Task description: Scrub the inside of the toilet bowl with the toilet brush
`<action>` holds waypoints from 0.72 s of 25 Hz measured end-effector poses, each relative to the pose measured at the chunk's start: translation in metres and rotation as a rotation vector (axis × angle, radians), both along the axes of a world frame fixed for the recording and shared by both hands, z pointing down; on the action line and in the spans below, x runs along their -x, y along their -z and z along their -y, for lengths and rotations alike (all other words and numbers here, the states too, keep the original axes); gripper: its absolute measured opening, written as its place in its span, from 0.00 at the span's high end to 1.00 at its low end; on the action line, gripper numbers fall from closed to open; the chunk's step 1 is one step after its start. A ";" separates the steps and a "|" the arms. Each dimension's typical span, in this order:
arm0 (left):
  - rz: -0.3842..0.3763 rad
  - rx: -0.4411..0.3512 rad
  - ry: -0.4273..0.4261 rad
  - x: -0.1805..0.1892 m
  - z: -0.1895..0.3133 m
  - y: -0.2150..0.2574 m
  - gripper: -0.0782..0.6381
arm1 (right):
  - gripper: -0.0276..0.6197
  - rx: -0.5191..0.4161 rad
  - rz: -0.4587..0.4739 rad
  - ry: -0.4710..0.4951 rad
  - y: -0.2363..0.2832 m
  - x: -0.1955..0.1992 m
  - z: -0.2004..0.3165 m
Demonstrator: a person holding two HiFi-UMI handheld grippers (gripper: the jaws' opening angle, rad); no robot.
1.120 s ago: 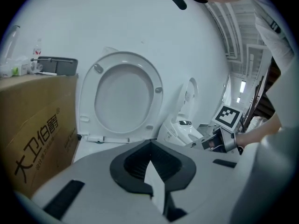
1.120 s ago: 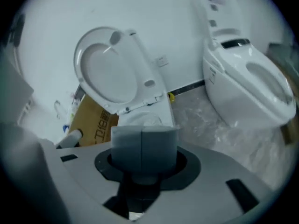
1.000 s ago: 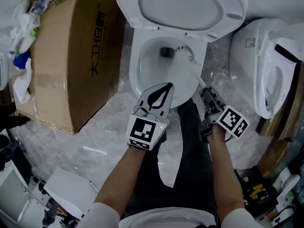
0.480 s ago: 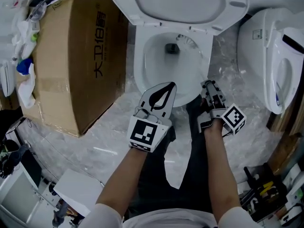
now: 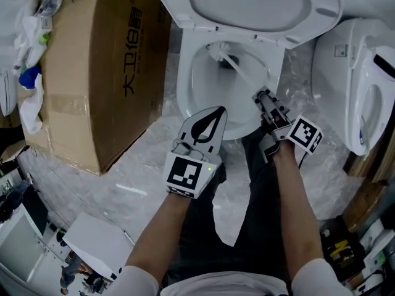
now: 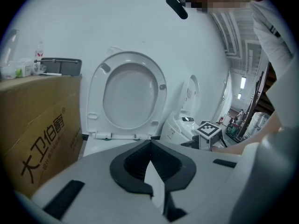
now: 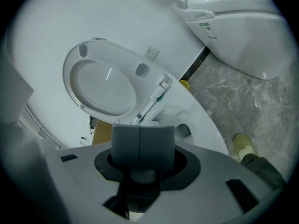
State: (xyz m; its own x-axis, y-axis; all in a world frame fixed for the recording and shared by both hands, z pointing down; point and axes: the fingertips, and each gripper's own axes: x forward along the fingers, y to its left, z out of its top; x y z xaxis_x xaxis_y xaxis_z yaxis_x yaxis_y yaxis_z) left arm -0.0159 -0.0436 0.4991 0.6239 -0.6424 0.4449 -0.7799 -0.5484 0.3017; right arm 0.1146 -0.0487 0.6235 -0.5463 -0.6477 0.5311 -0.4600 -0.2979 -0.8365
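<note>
White glazed porcelain forms the toilet bowl (image 5: 190, 88), an oval basin with a smooth, glossy wall and a dark drain opening low inside it. Its rounded plastic seat and lid (image 5: 247, 2) stand raised behind it. The toilet brush (image 5: 239, 71) has a thin, straight white handle that runs on a slant across the basin. Its pale bristled head sits against the rear wall of the bowl, just under the hinge and left of the drain.

The right gripper (image 5: 262, 96) hangs over the bowl's front right rim. Its flat grey fingers (image 7: 126, 143) are clenched on the near end of the brush handle, which leads away from them into the basin. The left gripper (image 5: 213, 117) hovers at the front rim, just beside the right one. Its dark, leaf-shaped fingers (image 6: 133, 162) are pressed together with nothing between them.

A large brown cardboard box (image 5: 92, 73) with black printed characters stands against the bowl's left side. A second toilet (image 5: 358, 85), also white and rounded, stands to the right. Crinkled clear plastic film covers the floor (image 5: 142, 177).
</note>
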 end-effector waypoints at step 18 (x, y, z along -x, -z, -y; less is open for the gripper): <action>0.019 0.019 0.066 0.037 -0.017 0.005 0.88 | 0.71 -0.094 -0.447 0.598 0.043 0.030 -0.044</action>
